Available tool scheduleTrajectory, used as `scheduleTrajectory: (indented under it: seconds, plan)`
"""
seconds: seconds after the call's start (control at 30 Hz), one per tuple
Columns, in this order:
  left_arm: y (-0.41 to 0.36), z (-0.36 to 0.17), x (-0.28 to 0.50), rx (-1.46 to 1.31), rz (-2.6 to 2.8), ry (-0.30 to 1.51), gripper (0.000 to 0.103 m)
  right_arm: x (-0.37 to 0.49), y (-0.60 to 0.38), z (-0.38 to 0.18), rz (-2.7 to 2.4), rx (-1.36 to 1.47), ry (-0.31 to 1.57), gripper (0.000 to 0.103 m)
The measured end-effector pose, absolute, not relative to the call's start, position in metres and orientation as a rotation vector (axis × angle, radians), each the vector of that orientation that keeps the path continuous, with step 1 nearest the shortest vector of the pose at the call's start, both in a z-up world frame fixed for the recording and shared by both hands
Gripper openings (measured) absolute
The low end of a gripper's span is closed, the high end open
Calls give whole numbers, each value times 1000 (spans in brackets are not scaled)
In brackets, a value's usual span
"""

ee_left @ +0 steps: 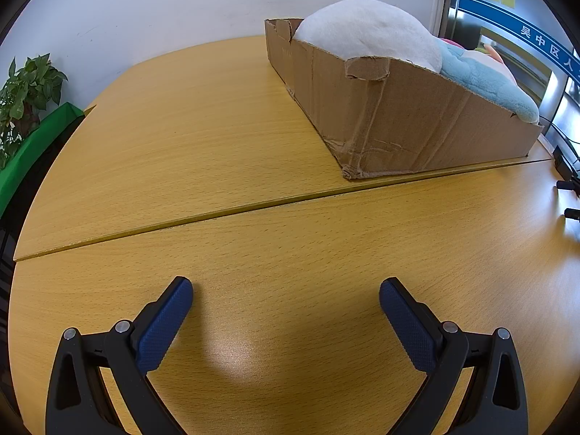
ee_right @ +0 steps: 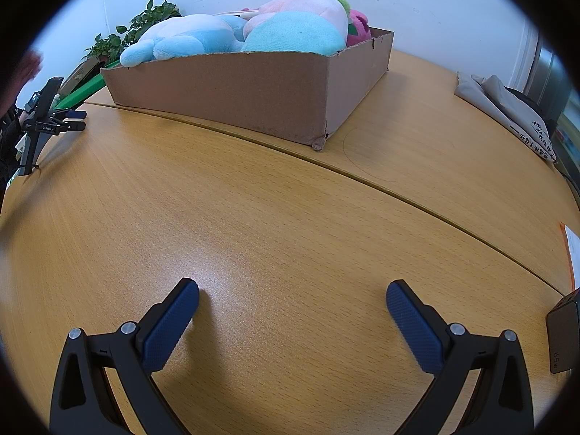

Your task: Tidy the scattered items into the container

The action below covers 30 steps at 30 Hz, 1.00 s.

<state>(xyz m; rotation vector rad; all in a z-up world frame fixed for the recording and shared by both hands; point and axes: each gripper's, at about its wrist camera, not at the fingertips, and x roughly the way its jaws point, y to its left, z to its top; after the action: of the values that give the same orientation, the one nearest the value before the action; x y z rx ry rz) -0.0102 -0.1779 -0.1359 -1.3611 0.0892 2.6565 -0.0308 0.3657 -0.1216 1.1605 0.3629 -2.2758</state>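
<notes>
A low cardboard box [ee_left: 398,108] stands on the wooden table [ee_left: 217,145], filled with plush toys: a white plush [ee_left: 366,32] and a light blue plush [ee_left: 485,79]. In the right wrist view the box [ee_right: 235,87] holds blue [ee_right: 188,40], pink and teal [ee_right: 297,25] and magenta [ee_right: 359,29] plush toys. My left gripper [ee_left: 286,290] is open and empty, low over the table in front of the box. My right gripper [ee_right: 293,291] is open and empty, also low over the table. The left gripper also shows in the right wrist view [ee_right: 69,119], at the far left.
A potted plant [ee_left: 25,94] and a green surface [ee_left: 32,145] sit beyond the table's left edge. A seam [ee_left: 253,206] crosses the tabletop. A grey cloth bag [ee_right: 507,108] lies at the right; a black charger [ee_right: 565,333] and orange-edged paper [ee_right: 571,250] sit at the right edge.
</notes>
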Motion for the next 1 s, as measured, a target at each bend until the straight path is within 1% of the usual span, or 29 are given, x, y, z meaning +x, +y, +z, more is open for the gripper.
scheduleTrajectory:
  seconds: [1.0]
  plan:
    - [-181, -135, -9, -1360, 2656, 88, 103, -34, 361, -124, -2279, 1165, 376, 103]
